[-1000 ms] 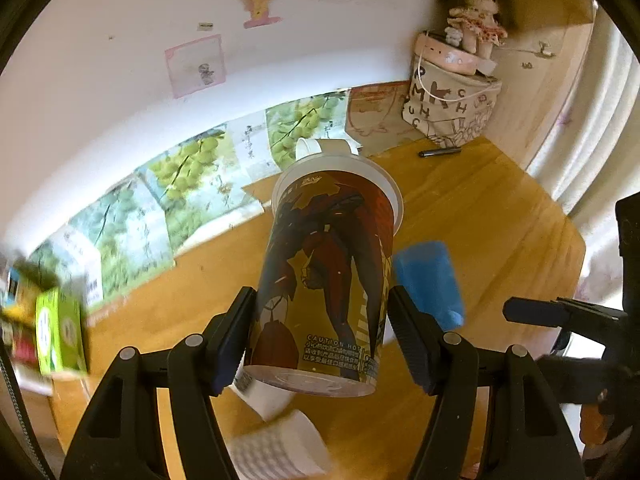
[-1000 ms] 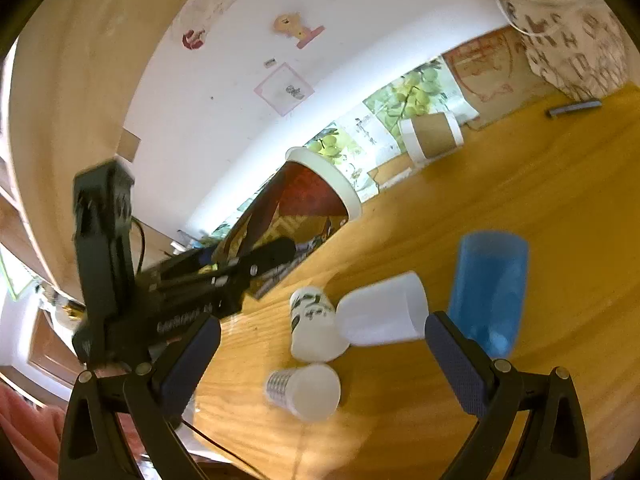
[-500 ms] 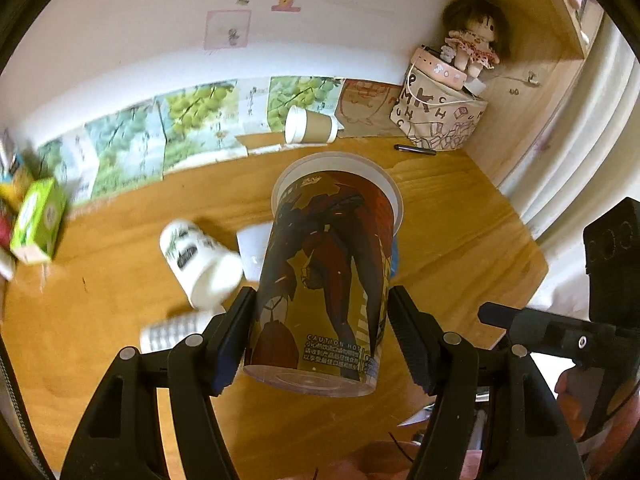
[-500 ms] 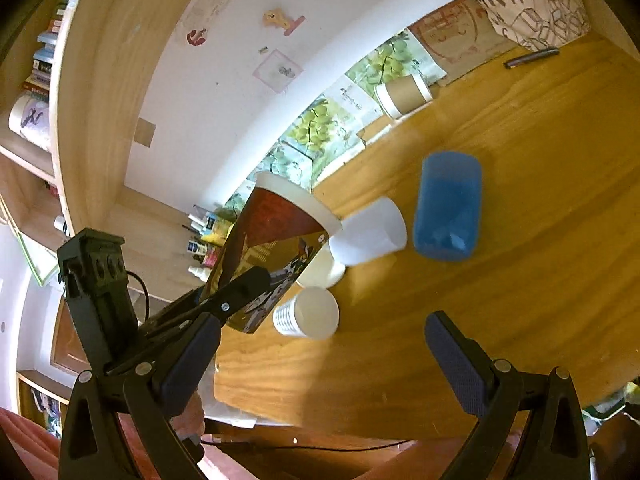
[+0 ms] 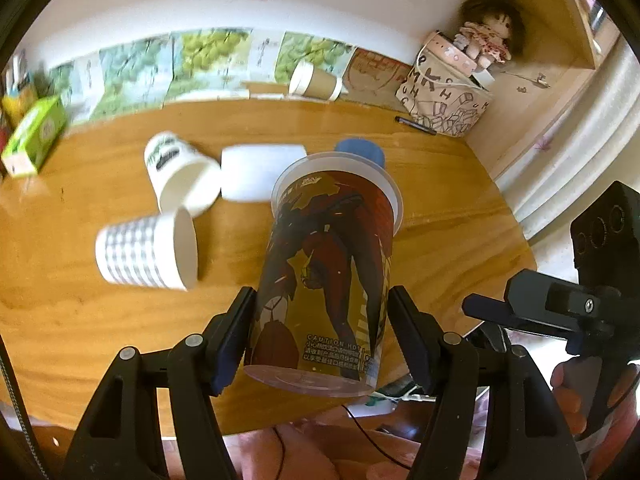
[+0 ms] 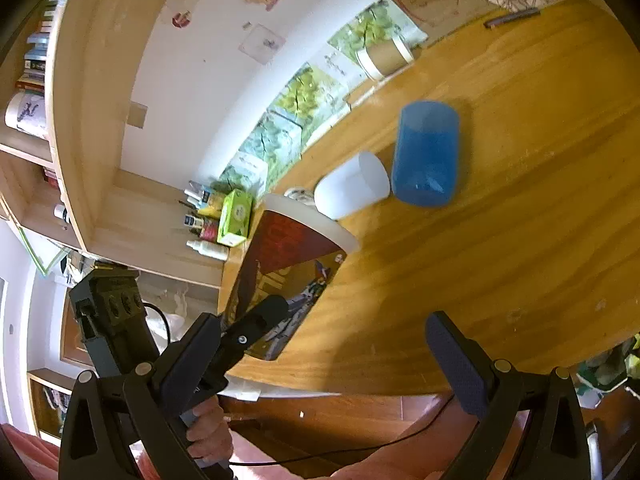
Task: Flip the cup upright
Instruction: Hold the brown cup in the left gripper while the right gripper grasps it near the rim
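Observation:
My left gripper is shut on a tall printed paper cup in red and gold. It holds the cup in the air above the wooden table, base toward the camera and white rim pointing away. The same cup shows in the right wrist view, tilted over the table's near edge. My right gripper is open and empty, off the near edge of the table.
Other cups lie on their sides: a blue one, a plain white one, a white one with a green print, a striped one, and a brown one at the back. A bag with a doll stands far right.
The left gripper has swung the held cup to the right and tipped down toward the table. The right gripper has drawn back toward the near edge and stays open.

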A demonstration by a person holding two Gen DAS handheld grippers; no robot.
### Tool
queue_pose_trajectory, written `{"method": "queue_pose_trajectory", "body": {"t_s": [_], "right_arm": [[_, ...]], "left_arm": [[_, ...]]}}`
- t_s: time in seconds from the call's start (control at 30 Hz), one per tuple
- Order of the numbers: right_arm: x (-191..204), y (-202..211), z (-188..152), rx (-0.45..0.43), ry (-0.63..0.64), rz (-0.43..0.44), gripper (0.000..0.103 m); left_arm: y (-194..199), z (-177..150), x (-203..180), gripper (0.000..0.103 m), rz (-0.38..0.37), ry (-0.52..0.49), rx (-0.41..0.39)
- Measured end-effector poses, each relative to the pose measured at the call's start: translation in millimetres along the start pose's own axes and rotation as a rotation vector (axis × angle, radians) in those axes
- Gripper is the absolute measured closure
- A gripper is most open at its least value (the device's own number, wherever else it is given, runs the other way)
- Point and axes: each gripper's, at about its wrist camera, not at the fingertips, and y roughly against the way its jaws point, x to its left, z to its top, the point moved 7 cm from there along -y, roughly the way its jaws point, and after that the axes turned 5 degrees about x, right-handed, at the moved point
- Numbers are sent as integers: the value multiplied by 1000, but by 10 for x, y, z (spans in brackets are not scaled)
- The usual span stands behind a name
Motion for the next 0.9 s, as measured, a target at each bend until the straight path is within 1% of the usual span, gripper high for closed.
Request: {"method": "queue_pose_trajectory", "body": {"t_s": [0.17,0.4,0.57,0.73,0.9], "right_arm": [[-106,-64,-65,47,-33,4,1],[-230,-193,-129,113,-84,11,1],[-271,-276,-143,153,-96,17,1],[-306,-343,-107,182,-108,35,1],[-357,-382,-96,209,-130,57,1]], "left_arm": [[-185,-180,47,33,12,40,36],[-368,-371,55,33,51,75,81],[-448,-418,34,33,93,76,105],[-486,-432,-5,33,104,56,126],[-516,-450,-38,33,106,65,153]]}}
